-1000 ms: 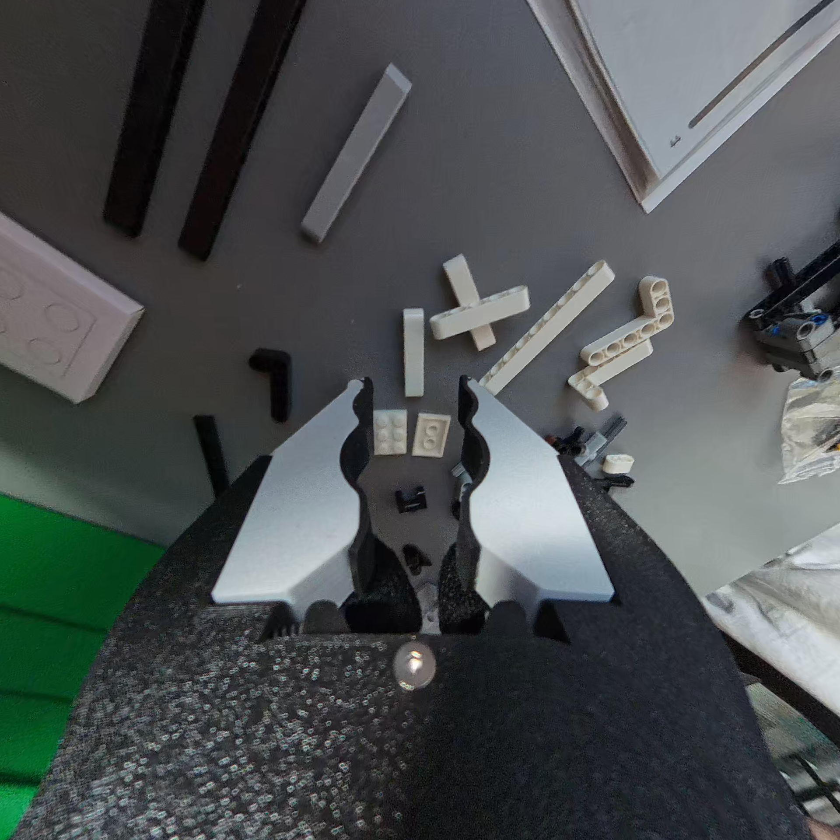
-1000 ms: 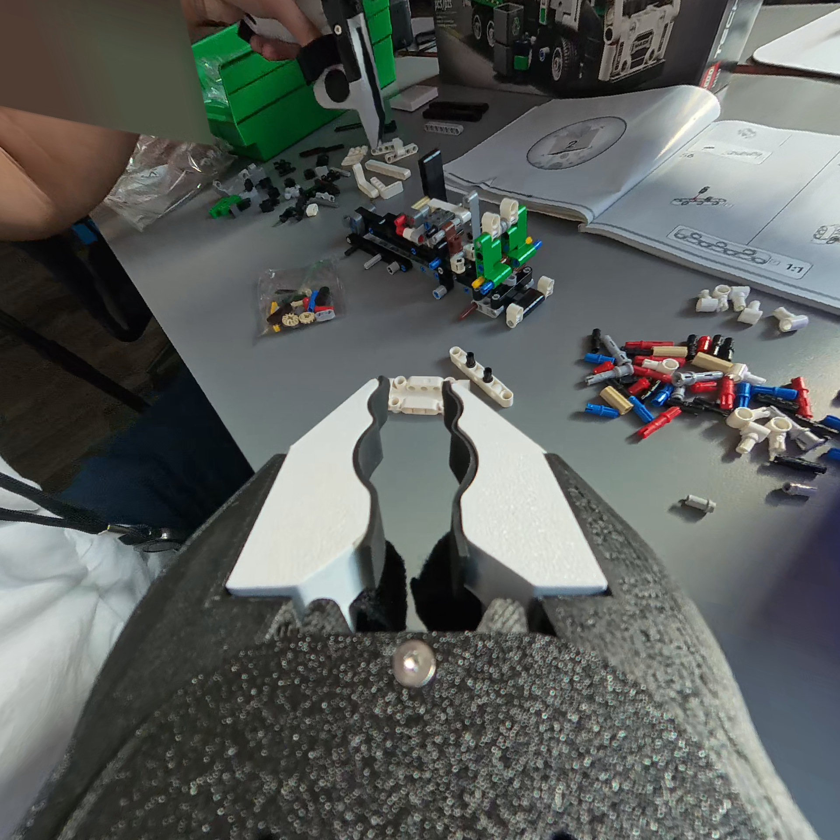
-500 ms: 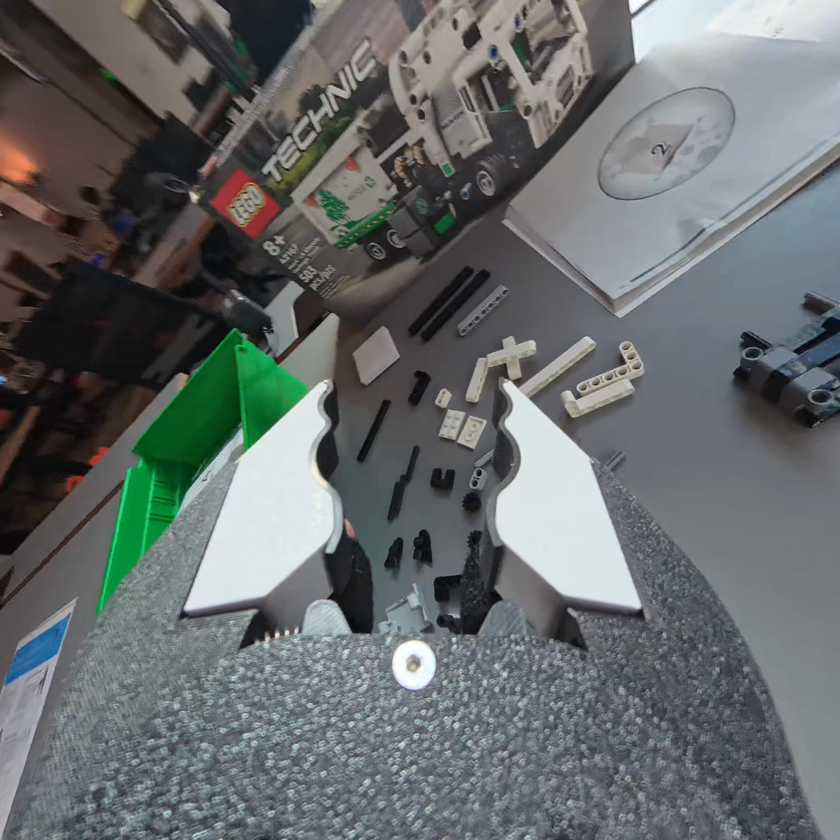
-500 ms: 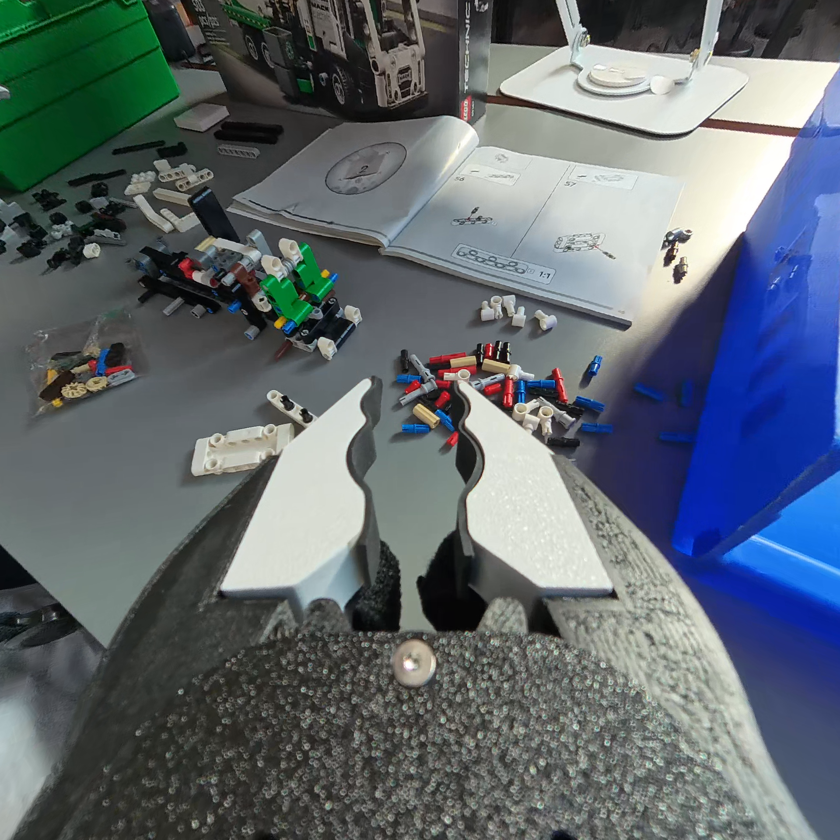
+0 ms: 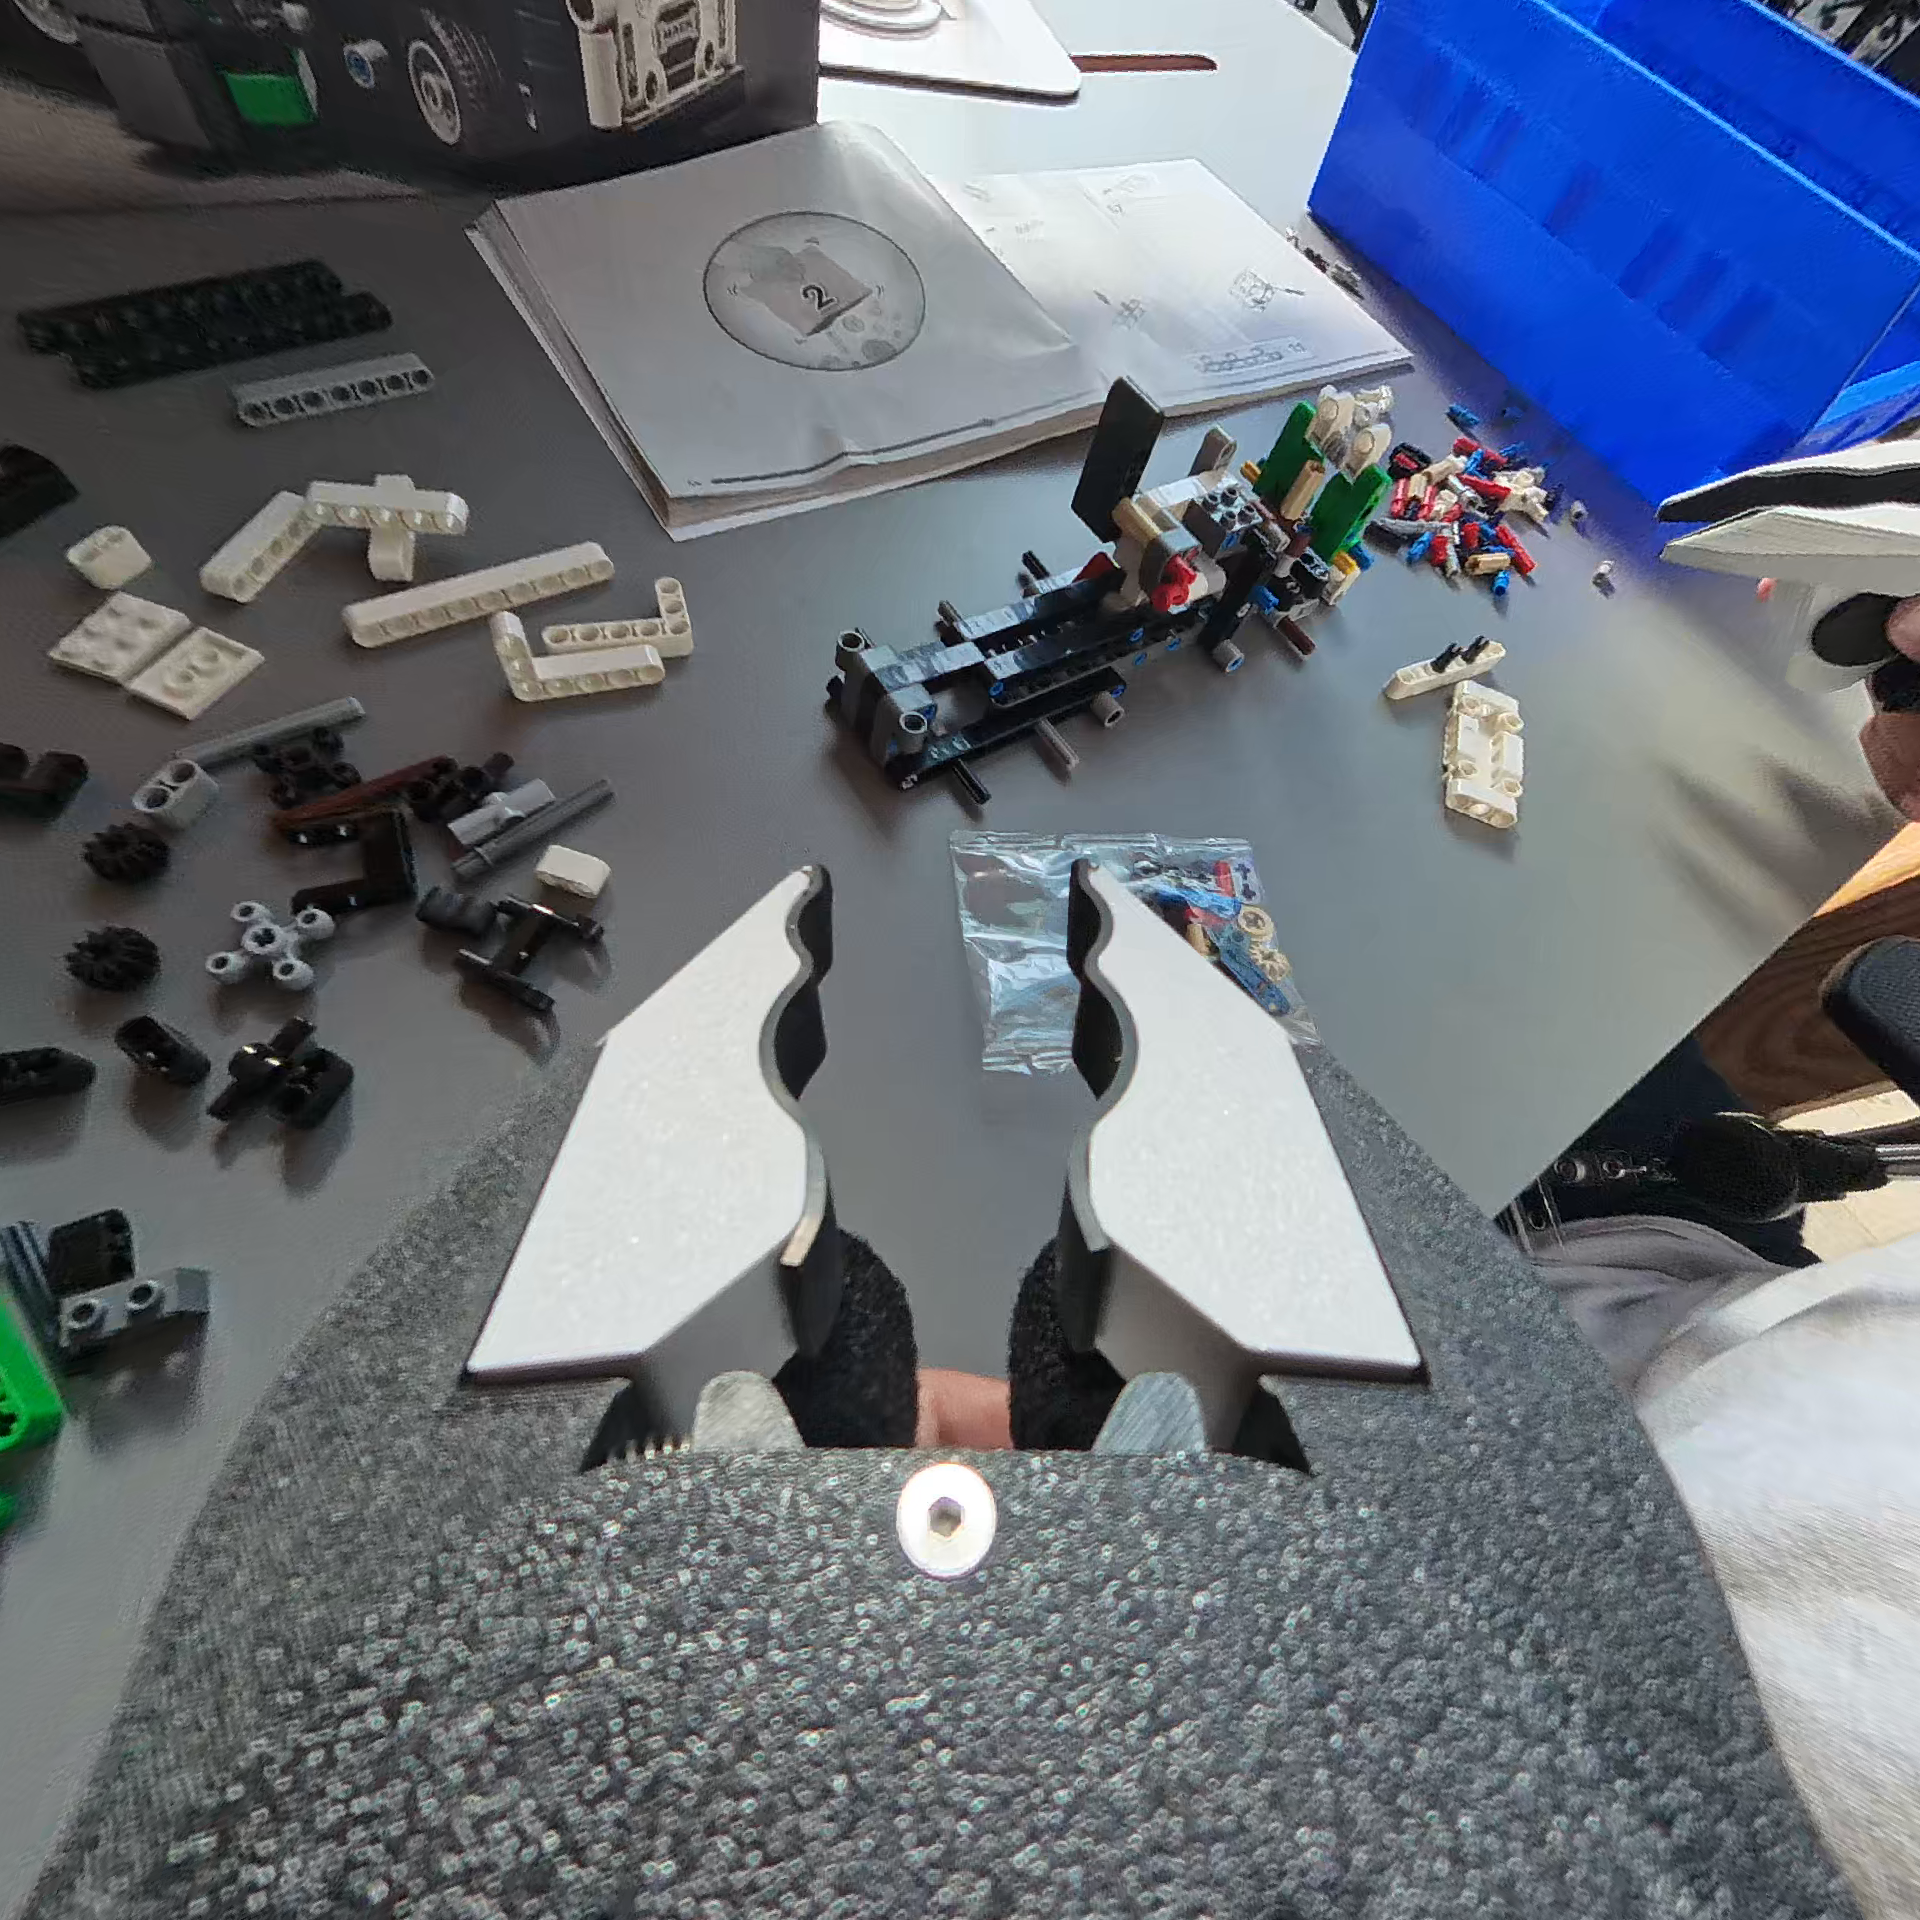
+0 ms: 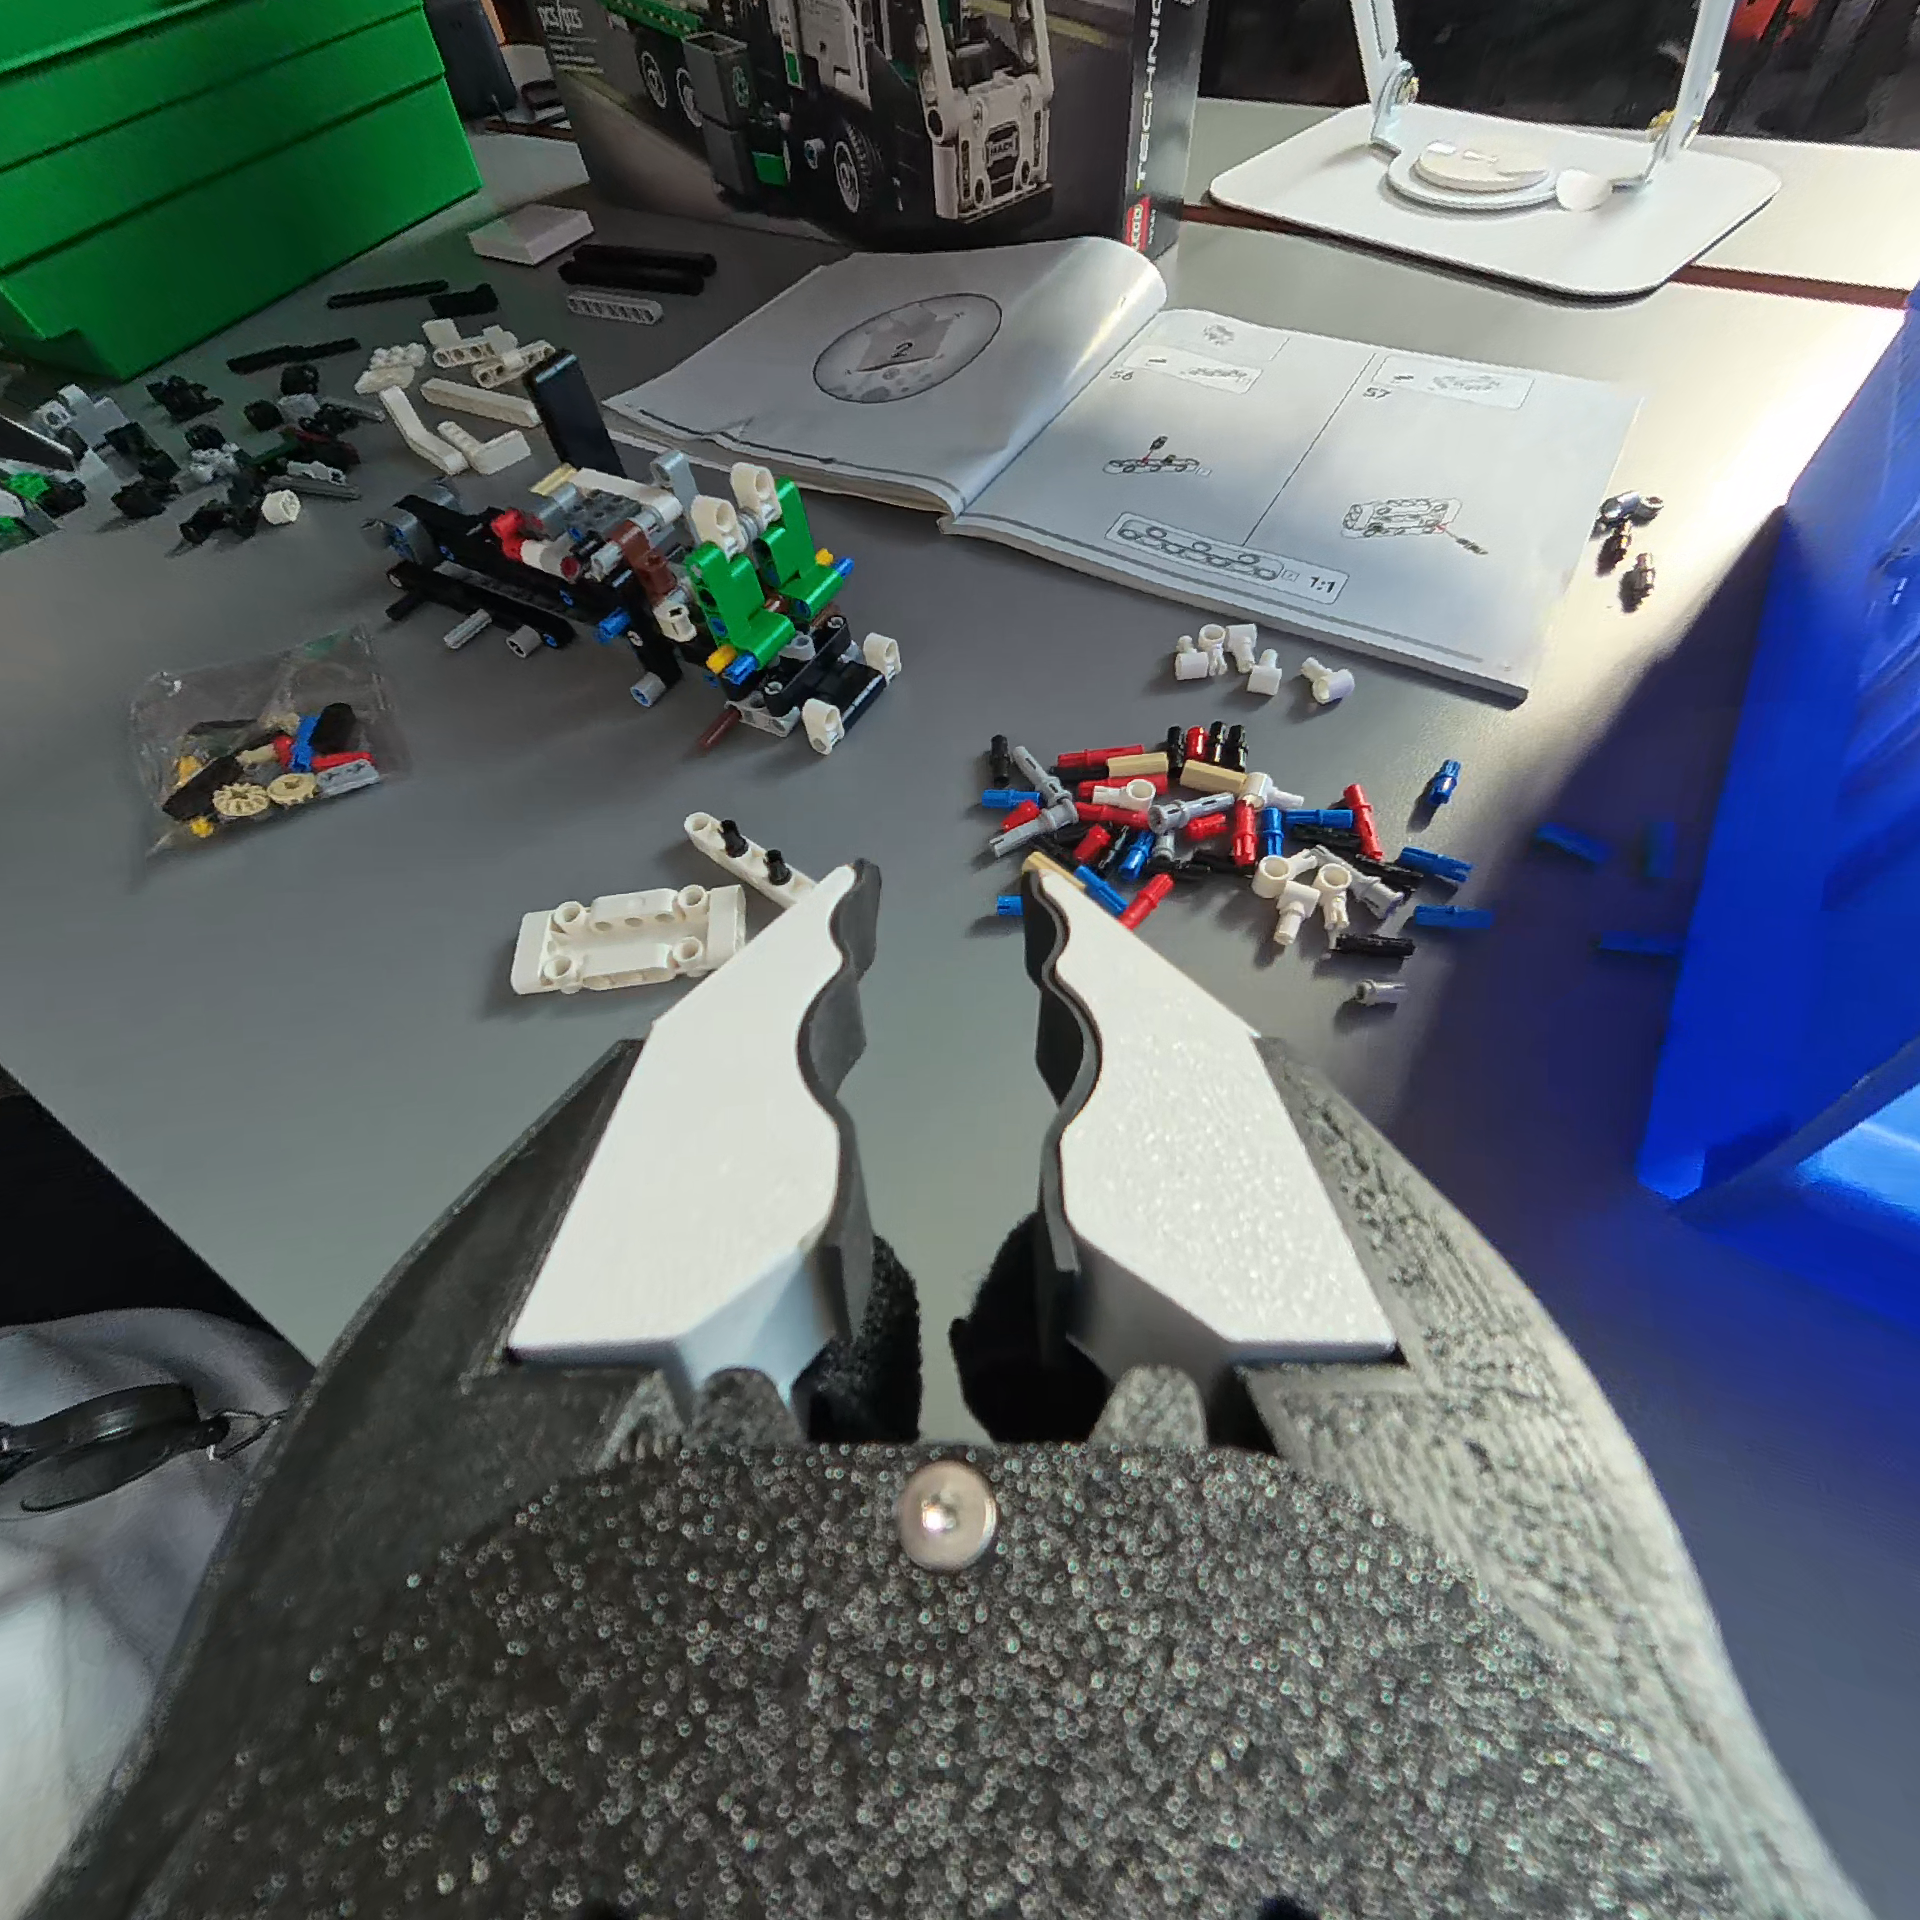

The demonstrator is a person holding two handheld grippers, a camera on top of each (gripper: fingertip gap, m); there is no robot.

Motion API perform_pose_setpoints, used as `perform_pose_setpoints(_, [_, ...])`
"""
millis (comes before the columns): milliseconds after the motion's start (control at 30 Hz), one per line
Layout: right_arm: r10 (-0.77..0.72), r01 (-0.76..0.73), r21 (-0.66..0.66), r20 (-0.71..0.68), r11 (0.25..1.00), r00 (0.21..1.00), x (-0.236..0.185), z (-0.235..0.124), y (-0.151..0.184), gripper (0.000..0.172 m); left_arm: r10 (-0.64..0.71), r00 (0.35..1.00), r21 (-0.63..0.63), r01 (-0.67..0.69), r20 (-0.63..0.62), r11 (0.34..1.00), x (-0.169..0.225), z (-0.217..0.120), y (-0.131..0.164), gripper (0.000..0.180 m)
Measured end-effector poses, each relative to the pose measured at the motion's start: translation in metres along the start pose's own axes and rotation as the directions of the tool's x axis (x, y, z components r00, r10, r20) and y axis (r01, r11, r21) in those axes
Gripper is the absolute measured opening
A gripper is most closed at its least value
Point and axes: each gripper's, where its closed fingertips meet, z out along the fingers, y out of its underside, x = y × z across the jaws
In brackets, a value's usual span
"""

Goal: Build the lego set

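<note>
— White-faced, black-padded fingers of the left gripper stand well apart with nothing between them, held above the grey tabletop. Nearest is a small clear plastic bag of mixed parts, partly behind the right-hand finger.

— And the right gripper?

— Its fingers stand moderately apart, nothing clamped. A flat white panel piece with holes and a white beam with two black pins lie just left of it; a loose heap of red, blue, black and tan pins lies just right.

— Beyond?

— A half-built black and green brick chassis, an open instruction booklet, a blue plastic bin, a green one.
</note>
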Motion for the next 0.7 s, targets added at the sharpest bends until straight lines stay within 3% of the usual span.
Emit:
perform_pose_setpoints(200, [0.019, -0.021, -0.037, -0.041, 0.999, 0.999, -0.007, -0.008, 0.021, 0.025, -0.039, 0.999, 0.001, 0.039, -0.032, 0.999, 0.010, -0.016, 0.022, 0.043])
perform_pose_setpoints(433, [0.033, -0.053, -0.113, -0.166, 0.992, 0.986, 0.029, -0.006, 0.030, 0.024, 0.026, 1.000, 0.033, -0.026, -0.017, 0.999, 0.019, -0.030, 0.047, 0.038])
perform_pose_setpoints(700, [0.028, -0.073, -0.186, -0.234, 0.980, 0.972, 0.050, 0.004, 0.029, 0.024, 0.190, 0.980, 0.062, -0.194, 0.062, 0.979, 0.008, -0.029, 0.035, 0.033])
